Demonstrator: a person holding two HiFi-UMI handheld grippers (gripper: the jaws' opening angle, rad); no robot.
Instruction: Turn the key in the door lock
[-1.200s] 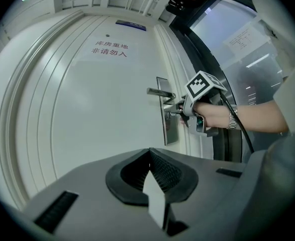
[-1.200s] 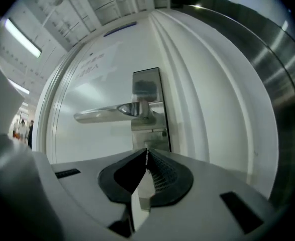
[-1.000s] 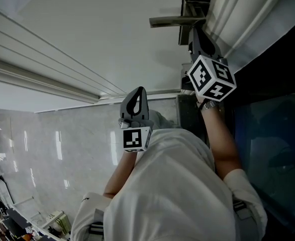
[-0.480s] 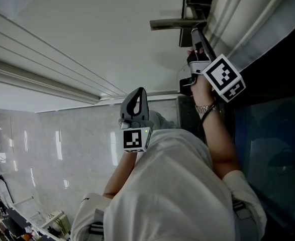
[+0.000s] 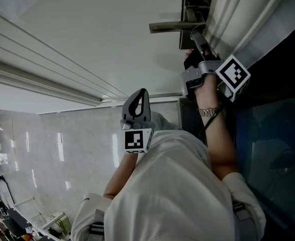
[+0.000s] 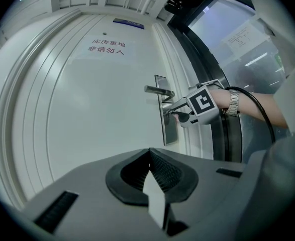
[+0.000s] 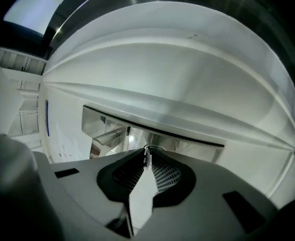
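At the lock plate (image 7: 197, 140) under the door handle (image 5: 168, 26), the right tool (image 5: 194, 34) pinches the key (image 7: 146, 152), jaws narrow, just opening a touch, so re-firm, roll square to the plate; left tool (image 5: 140, 92) waits closed, empty.

head view: down | left gripper view: back | right gripper view: close — all share lock plate (image 6: 170, 132)

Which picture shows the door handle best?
The left gripper view: the whole door handle sticks out from its metal plate. The head view shows it from an odd angle; the right gripper view only a close piece.
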